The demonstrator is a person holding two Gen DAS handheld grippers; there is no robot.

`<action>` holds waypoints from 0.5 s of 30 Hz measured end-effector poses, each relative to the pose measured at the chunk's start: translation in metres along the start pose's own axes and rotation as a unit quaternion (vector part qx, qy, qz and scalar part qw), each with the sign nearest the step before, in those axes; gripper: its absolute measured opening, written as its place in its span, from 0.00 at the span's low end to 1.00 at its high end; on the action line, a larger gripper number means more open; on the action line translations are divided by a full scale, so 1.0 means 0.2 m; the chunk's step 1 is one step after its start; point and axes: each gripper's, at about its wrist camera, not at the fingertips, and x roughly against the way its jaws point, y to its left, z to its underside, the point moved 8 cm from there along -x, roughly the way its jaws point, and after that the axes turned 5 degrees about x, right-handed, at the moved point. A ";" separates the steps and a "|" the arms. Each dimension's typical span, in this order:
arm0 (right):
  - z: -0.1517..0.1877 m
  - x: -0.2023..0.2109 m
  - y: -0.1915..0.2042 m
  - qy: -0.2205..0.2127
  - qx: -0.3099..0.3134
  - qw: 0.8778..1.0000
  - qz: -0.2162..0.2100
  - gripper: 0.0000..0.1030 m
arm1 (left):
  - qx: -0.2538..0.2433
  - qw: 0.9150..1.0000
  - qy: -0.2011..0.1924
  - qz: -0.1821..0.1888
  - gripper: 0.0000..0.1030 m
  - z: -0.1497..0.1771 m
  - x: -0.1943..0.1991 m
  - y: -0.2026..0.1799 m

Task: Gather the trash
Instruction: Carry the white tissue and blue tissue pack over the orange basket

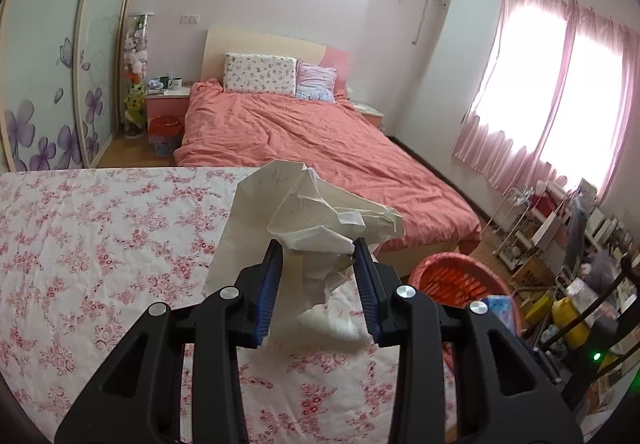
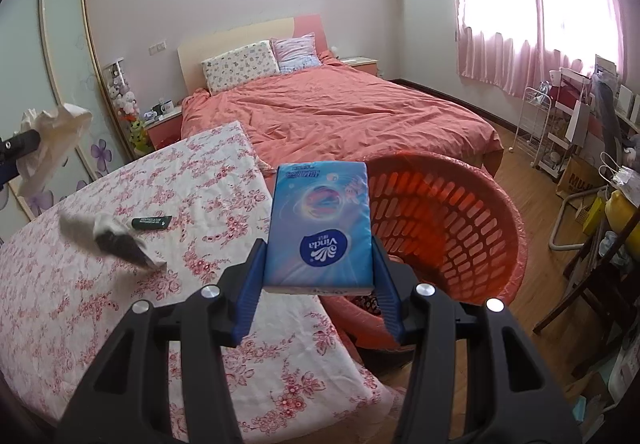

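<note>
My left gripper (image 1: 318, 250) is shut on a crumpled white paper (image 1: 316, 212) and holds it above the floral tablecloth (image 1: 100, 244). The same paper shows at the far left of the right wrist view (image 2: 52, 136). My right gripper (image 2: 318, 248) is shut on a blue Vinda tissue pack (image 2: 320, 220), held at the table's right edge beside the red plastic basket (image 2: 452, 220). The basket also shows in the left wrist view (image 1: 460, 276). A torn wrapper (image 2: 112, 238) and a small dark green tube (image 2: 152, 222) lie on the table.
A bed with a salmon cover (image 2: 340, 116) stands behind the table. A white wire rack (image 2: 536, 132) and cluttered shelves (image 2: 616, 180) line the right wall. A second small red bin (image 1: 164, 134) sits by the nightstand.
</note>
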 end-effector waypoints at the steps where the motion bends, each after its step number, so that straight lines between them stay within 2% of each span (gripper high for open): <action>1: 0.00 0.00 -0.01 -0.001 0.000 1.000 0.001 0.49 | 0.003 1.000 0.000 0.003 0.36 -0.01 0.00 0.00; 6: 0.00 0.01 -0.04 -0.001 -0.002 1.000 0.006 0.49 | -0.014 1.000 0.009 0.005 0.36 0.01 -0.02 -0.06; 15: -0.01 0.02 -0.14 -0.003 -0.008 1.000 0.020 0.49 | -0.038 0.997 0.049 0.039 0.36 0.18 -0.15 -0.30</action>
